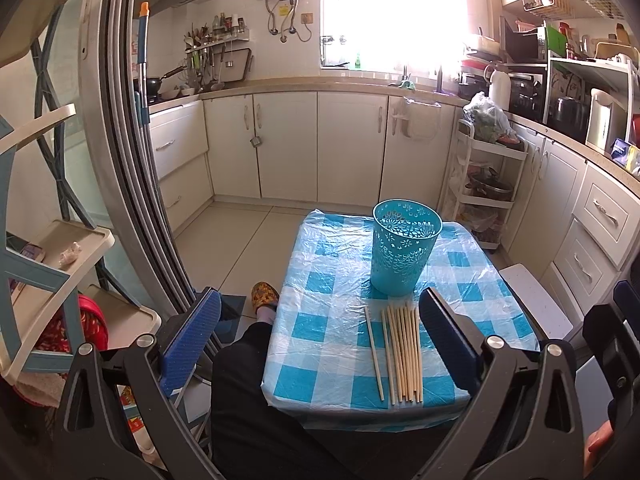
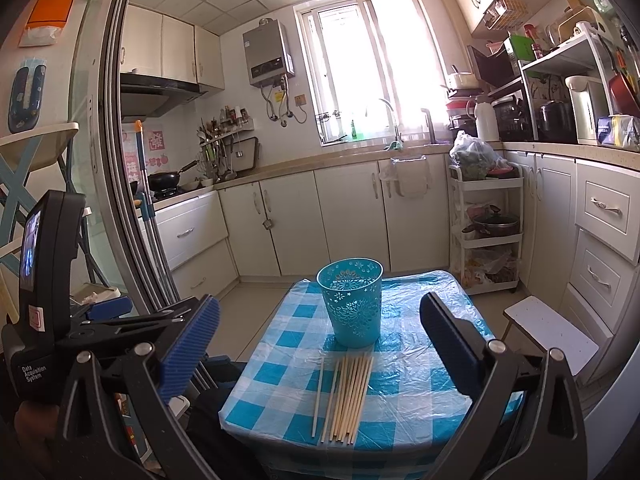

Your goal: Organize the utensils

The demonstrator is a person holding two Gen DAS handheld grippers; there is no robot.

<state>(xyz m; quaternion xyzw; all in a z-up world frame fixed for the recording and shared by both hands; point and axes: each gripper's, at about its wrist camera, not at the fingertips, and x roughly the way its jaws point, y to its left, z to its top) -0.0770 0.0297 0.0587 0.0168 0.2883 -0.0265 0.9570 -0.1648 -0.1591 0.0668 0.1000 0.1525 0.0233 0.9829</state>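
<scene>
Several wooden chopsticks (image 1: pixel 402 354) lie side by side near the front edge of a small table with a blue-and-white checked cover (image 1: pixel 320 344). A teal perforated holder (image 1: pixel 404 246) stands upright behind them, empty as far as I can see. My left gripper (image 1: pixel 320 312) is open and empty, held above the table's front edge. In the right wrist view the chopsticks (image 2: pixel 346 396) lie in front of the holder (image 2: pixel 352 300) on the table (image 2: pixel 420 384). My right gripper (image 2: pixel 320 320) is open and empty, back from the table. The left gripper's body (image 2: pixel 52 292) shows at the left.
A person's dark-trousered leg (image 1: pixel 248 380) and patterned slipper (image 1: pixel 264 296) are left of the table. A sliding door frame (image 1: pixel 132 160) and a shelf rack (image 1: pixel 52 240) stand at left. A white trolley (image 1: pixel 484 184), a white stool (image 1: pixel 536 300) and kitchen cabinets (image 1: pixel 320 144) surround the floor.
</scene>
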